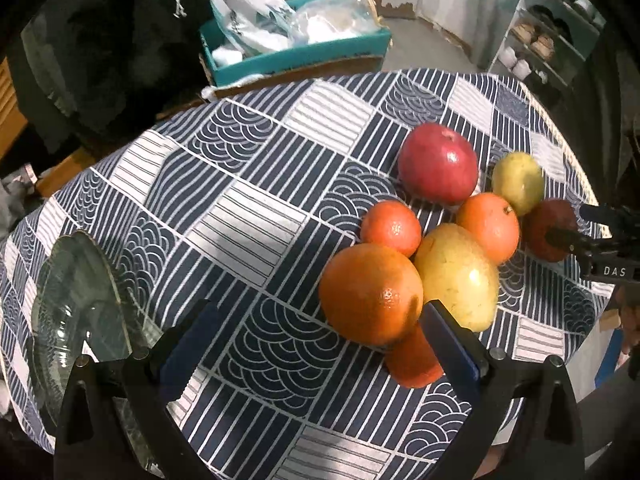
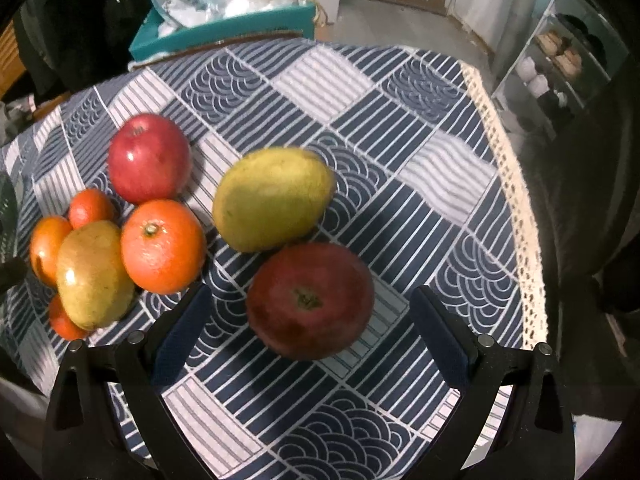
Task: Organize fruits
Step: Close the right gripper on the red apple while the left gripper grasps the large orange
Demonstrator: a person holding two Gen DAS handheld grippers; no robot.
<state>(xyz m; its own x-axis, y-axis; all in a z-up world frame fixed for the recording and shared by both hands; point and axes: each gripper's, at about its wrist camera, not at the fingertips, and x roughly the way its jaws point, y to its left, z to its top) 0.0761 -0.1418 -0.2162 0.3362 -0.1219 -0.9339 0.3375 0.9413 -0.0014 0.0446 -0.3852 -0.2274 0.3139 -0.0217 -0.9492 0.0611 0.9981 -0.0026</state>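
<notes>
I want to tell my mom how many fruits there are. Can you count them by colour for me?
Orange fruits: 4 (one large, one small, one with a stem, one half hidden)
Red apples: 2 (bright red, dark red)
Yellow-green fruits: 2 (one in the pile, one apart)
Total: 8

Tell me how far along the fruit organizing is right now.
Barely started. The glass plate holds no fruit. Both tongs, left and right, are open; the right brackets the dark red apple. The other fruit remains clustered on the tablecloth.
</notes>
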